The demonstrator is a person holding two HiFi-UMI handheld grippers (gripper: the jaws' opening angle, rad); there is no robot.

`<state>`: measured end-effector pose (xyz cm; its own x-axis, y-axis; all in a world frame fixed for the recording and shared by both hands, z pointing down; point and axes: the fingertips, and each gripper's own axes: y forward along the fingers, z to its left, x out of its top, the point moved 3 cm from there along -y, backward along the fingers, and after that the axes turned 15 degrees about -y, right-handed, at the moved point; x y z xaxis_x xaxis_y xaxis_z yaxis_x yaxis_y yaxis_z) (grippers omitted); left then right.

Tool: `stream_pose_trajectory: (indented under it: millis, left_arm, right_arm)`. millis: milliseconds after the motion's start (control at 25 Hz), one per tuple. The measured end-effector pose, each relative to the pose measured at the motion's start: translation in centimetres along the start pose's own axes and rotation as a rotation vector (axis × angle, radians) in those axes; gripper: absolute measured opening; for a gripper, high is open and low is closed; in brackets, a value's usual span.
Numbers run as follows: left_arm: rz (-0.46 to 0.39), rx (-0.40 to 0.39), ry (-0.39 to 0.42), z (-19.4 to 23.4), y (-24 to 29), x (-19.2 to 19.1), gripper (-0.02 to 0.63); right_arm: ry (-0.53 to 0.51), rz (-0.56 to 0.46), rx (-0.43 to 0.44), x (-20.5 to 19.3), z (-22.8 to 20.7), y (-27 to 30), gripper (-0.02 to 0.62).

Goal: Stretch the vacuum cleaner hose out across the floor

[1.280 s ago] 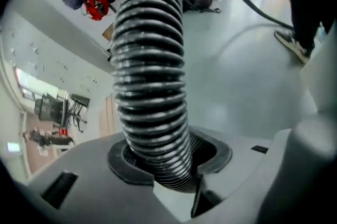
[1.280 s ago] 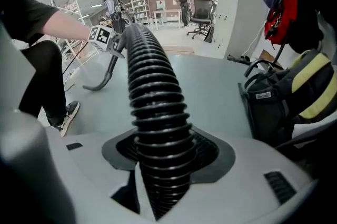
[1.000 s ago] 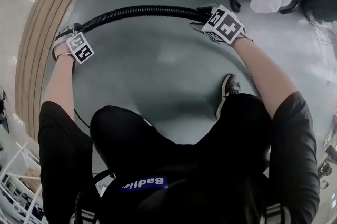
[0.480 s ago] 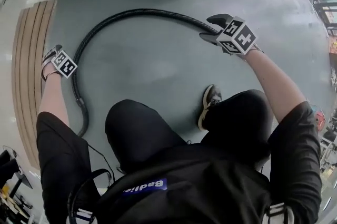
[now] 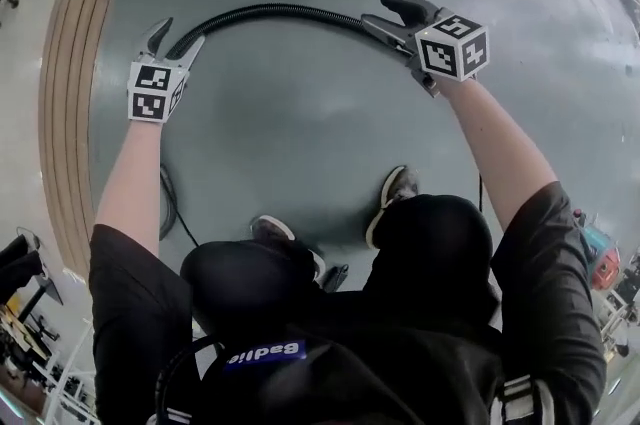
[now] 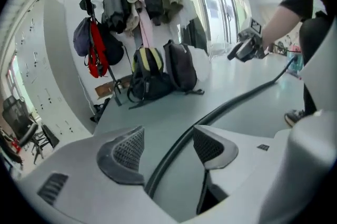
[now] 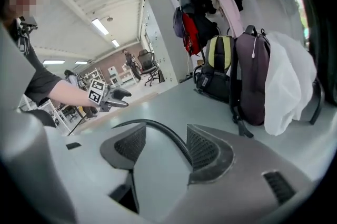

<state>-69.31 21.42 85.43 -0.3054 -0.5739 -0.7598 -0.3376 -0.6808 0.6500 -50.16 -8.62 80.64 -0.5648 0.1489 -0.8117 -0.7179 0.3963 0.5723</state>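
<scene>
Hose (image 5: 270,10) thru open L tongs (image 5: 181,32) & R tongs (image 5: 375,10)

Hose (image 5: 280,10) on floor (image 5: 300,113), betw. L gripper (image 5: 178,31) & R gripper (image 5: 386,13).

The person wears a black short-sleeved shirt (image 5: 330,353) with a blue patch (image 5: 265,351) of white lettering at lower centre, black trousers (image 5: 240,273) and dark shoes (image 5: 388,193) with pale soles. The pale grey left claw (image 5: 182,31) and the darker right claw (image 5: 375,10) each carry a white cube printed with black square markers.
</scene>
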Motion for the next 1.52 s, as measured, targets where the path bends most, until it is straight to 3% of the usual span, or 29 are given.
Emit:
stream_pose_trajectory:
  millis: [160, 360, 600, 720, 960, 1120, 1320, 1520]
  left_arm:
    - [-0.102, -0.127, -0.093, -5.2, -2.9, 6.7, 0.298]
    - [-0.219, -0.303, -0.163, -11.1, -11.1, 17.2, 0.270]
    - [-0.351, -0.394, -0.252, -17.5, -26.0, 30.7, 0.250]
    - [-0.355, -0.433, -0.320, -21.8, -33.4, 35.3, 0.244]
    - [-0.370, -0.527, -0.405, -29.6, -45.2, 44.2, 0.242]
    - [-0.398, -0.675, -0.338, -34.2, -52.0, 48.2, 0.242]
    - [-0.373, -0.862, -0.250, -37.5, -59.8, 49.4, 0.242]
    - [-0.371, -0.968, -0.239, -40.2, -64.8, 49.8, 0.229]
  right_arm:
    - [0.017, -0.058, 0.029, 4.8, 0.4, -1.1, 0.242]
    - [0.079, -0.096, 0.052, 10.7, 3.4, -7.4, 0.242]
    - [0.284, -0.275, 0.017, 19.9, 10.2, -23.2, 0.242]
    - [0.370, -0.324, -0.034, 23.3, 14.4, -32.7, 0.242]
    - [0.434, -0.404, -0.138, 30.6, 20.6, -47.4, 0.242]
    - [0.401, -0.444, -0.229, 34.9, 25.7, -53.6, 0.242]
    - [0.410, -0.510, -0.371, 38.2, 33.6, -58.5, 0.242]
    - [0.399, -0.541, -0.416, 40.2, 39.7, -61.9, 0.242]
